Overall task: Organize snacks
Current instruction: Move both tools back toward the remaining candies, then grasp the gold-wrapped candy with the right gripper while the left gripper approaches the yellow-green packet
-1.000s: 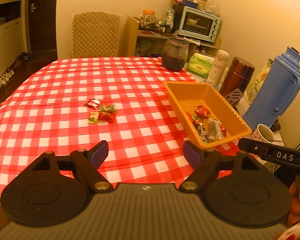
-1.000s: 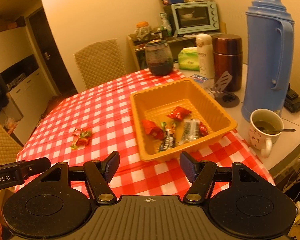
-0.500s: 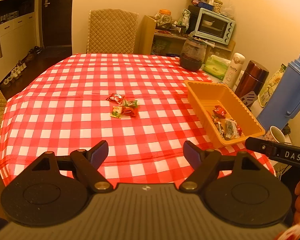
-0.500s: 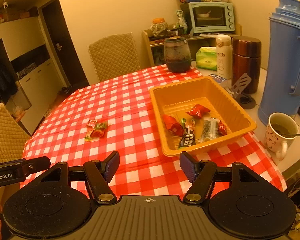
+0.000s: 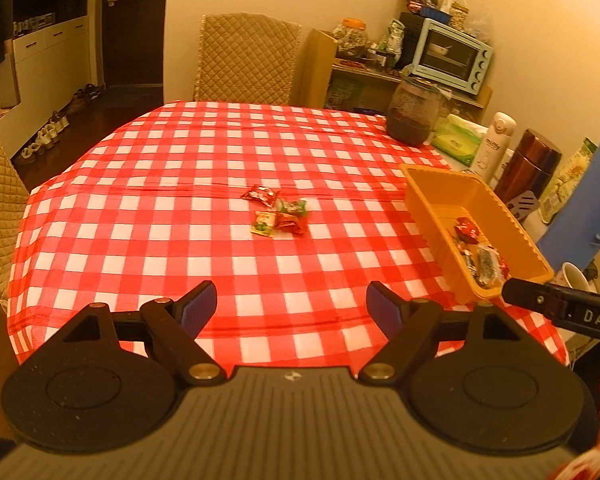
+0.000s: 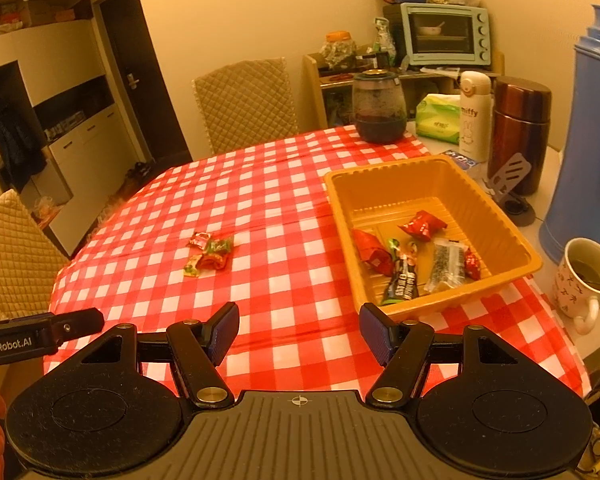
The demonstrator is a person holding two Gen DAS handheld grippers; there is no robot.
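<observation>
Both grippers hung above the near edge of a table covered with a red-and-white checked tablecloth. The left gripper had its jaws apart with nothing between them, and the right gripper likewise stood apart and empty. A small cluster of wrapped snacks, red and green, lay loose on the cloth near the middle of the table, well apart from both grippers. To the right sat an orange plastic tray holding several more snack packets: red wrappers, a dark bar and a clear sachet. Beyond the cloth's right edge stood a cream mug with a spoon in it, a blue thermos jug, a brown flask and a dark glass jar. A quilted chair stood at the far side.
</observation>
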